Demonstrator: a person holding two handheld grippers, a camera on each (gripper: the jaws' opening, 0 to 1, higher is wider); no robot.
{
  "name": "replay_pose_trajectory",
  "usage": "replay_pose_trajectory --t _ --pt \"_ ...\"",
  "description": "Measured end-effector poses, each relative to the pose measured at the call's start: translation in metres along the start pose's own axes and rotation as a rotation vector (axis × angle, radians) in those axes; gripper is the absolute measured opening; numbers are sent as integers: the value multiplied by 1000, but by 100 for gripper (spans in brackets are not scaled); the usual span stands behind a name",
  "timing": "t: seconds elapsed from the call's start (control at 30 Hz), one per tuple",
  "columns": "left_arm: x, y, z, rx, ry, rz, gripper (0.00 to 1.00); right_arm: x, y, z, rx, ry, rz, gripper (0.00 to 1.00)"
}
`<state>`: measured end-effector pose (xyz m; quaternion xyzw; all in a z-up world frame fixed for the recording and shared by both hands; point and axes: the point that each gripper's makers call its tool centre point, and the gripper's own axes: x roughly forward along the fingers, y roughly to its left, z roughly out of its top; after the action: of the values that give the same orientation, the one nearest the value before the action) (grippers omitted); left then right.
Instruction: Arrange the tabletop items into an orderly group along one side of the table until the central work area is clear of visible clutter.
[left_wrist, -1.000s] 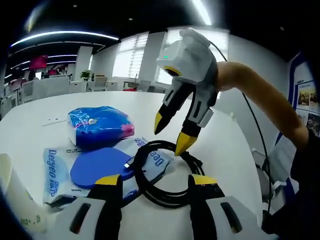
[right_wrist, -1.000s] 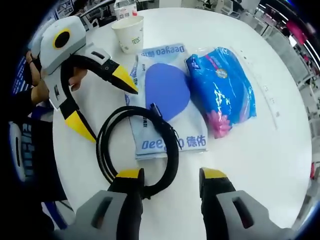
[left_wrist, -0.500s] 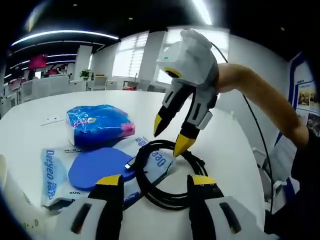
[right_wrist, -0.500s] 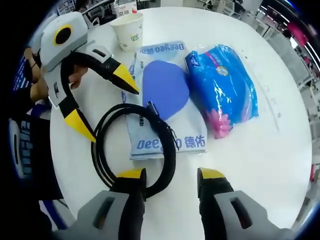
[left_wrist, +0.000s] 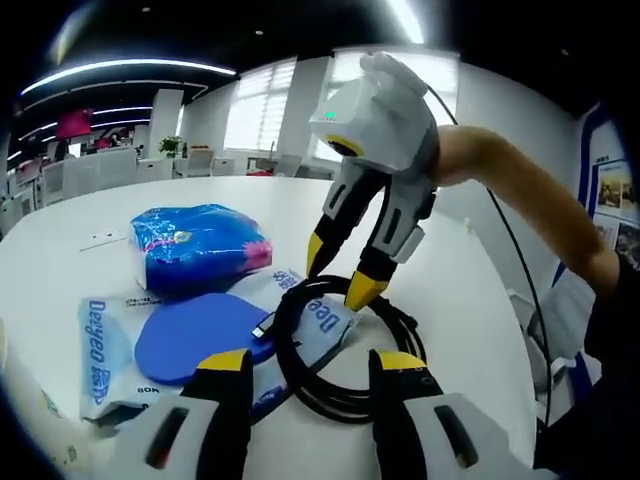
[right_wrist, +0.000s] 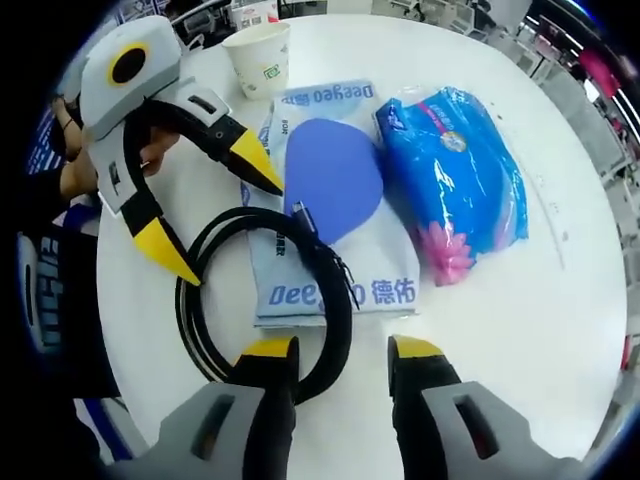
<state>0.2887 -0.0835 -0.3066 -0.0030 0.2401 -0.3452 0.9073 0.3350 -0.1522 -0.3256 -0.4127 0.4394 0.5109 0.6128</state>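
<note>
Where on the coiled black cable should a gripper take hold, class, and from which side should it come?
Grip the black cable on the bare arc of its loop lying on the white table, nearest the right gripper. Come down from above with the open jaws astride the bundled strands. The far arc overlaps the flat packet, so closing there would likely catch the packet too.

Table: round white tabletop (left_wrist: 470, 290).
Windows: tall, bright, with blinds (left_wrist: 262, 110) on the far wall.
Ceiling: dark, with long light strips (left_wrist: 130, 68).
Beyond: white desks and chairs (left_wrist: 95, 172), perhaps an open office.
Right wall: posters (left_wrist: 612, 205).
</note>
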Motion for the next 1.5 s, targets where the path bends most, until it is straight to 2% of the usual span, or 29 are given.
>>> replay_pose_trajectory --t 0.17,0.33,0.63,0.8,1.13,1.5 --pt "2 0 2 9 0 -1 41 1 3 1 -11 -7 8 28" --pt "4 -1 3 23 -2 -9 31 3 1 4 -17 -14 16 24" --pt "7 -2 0 41 15 15 29 7 6 5 -27 -20 26 18" --pt "8 1 -1 51 22 25 20 8 8 5 -29 -24 30 15" --pt "9 5 -1 60 24 30 16 9 9 4 -11 -35 27 11" --pt "7 6 2 83 17 41 12 3 5 7 66 -70 23 8"
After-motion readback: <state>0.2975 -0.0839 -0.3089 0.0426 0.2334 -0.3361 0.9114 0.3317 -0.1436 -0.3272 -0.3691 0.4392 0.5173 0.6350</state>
